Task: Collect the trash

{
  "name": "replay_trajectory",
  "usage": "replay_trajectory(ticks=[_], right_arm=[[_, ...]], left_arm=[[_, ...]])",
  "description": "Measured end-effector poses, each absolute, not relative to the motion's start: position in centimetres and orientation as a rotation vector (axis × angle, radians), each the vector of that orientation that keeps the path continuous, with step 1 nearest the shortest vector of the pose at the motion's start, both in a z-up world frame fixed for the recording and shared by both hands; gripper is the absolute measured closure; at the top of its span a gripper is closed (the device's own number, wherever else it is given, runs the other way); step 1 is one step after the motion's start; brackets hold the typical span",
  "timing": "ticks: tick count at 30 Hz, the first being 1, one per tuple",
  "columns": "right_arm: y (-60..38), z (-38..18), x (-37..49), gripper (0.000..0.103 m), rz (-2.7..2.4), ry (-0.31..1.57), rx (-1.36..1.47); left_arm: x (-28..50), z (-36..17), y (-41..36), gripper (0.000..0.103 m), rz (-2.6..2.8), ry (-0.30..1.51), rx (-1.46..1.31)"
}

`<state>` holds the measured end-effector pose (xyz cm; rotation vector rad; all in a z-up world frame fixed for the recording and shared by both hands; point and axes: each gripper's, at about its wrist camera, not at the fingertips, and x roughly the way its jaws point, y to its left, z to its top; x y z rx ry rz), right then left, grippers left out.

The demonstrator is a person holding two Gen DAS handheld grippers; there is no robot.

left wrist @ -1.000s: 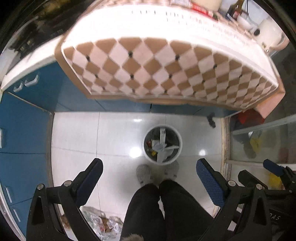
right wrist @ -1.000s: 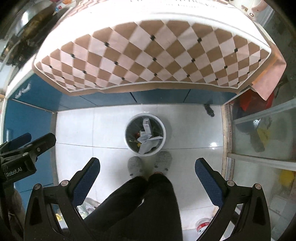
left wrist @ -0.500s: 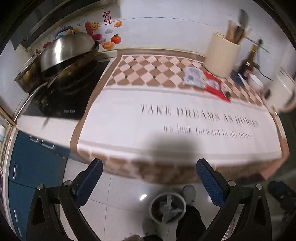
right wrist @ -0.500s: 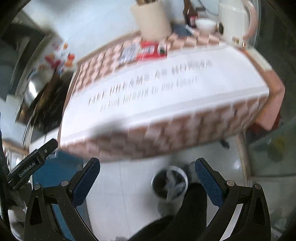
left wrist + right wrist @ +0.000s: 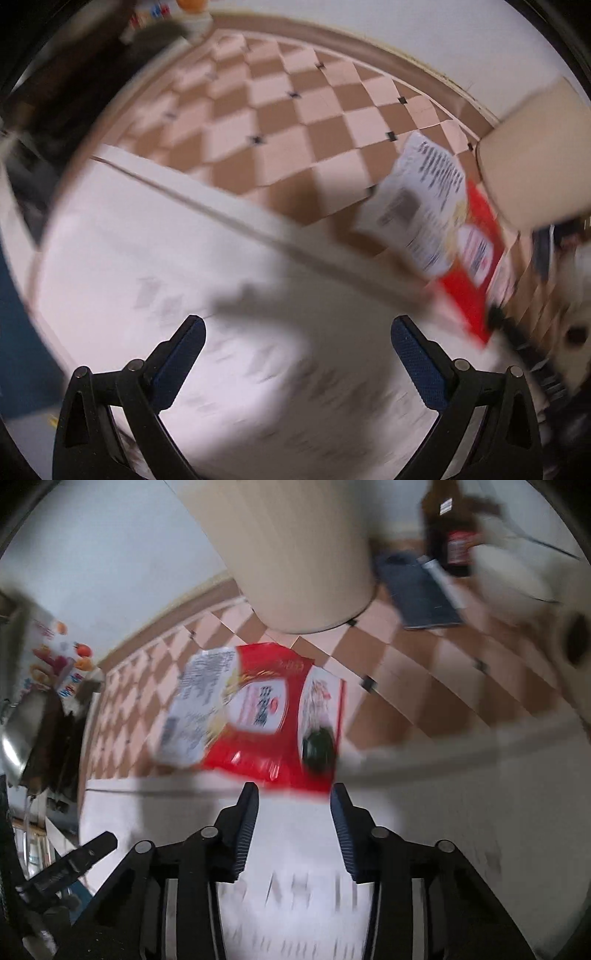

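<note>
A red and white snack wrapper (image 5: pixel 255 709) lies flat on the checkered counter mat (image 5: pixel 424 686), just below a cream cylinder holder (image 5: pixel 291 554). My right gripper (image 5: pixel 293 794) is open, narrowed, its fingertips just short of the wrapper's near edge. In the left wrist view the same wrapper (image 5: pixel 439 225) lies at the right, and my left gripper (image 5: pixel 297 328) is wide open and empty above the white part of the mat (image 5: pixel 147 236). Both views are blurred by motion.
A dark bottle (image 5: pixel 450 528), a dark blue flat pack (image 5: pixel 421 590) and a white kettle (image 5: pixel 517 587) stand behind the wrapper at the right. A steel pot (image 5: pixel 22 731) and stove sit at the left. The cream holder (image 5: pixel 535 162) stands right of the wrapper.
Both grippers swung up from the floor bin to the counter top and closed in on the wrapper. The right gripper's jaws have narrowed.
</note>
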<state>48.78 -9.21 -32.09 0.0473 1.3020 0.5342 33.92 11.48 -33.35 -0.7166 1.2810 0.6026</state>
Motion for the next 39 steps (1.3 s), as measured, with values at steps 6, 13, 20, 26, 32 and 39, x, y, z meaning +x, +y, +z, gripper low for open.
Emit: replay_trajectory(ticks=[6, 13, 20, 26, 32, 39], right_arm=[[-6.9, -35.5, 52.6, 0.092, 0.578, 1.311, -0.009], [-6.8, -35.9, 52.9, 0.092, 0.617, 1.310, 0.009], [-8.0, -35.3, 53.3, 0.093, 0.624, 1.326, 0.074], [-10.5, -32.1, 51.9, 0.094, 0.624, 1.276, 0.126], [-11.1, -28.9, 47.7, 0.094, 0.631, 1.217, 0.098], [-13.6, -24.0, 37.8, 0.095, 0.560, 1.139, 0.075]], left_arm=[[40.3, -36.2, 12.6, 0.002, 0.541, 1.241, -0.923], [43.6, -35.5, 12.7, 0.079, 0.612, 1.212, -0.813], [41.9, -30.9, 11.8, 0.099, 0.612, 1.122, -0.638], [38.6, -25.2, 11.5, 0.101, 0.600, 1.004, -0.524], [31.8, -21.0, 13.5, 0.103, 0.563, 0.891, -0.534], [19.9, -15.8, 13.8, 0.103, 0.442, 0.791, -0.524]])
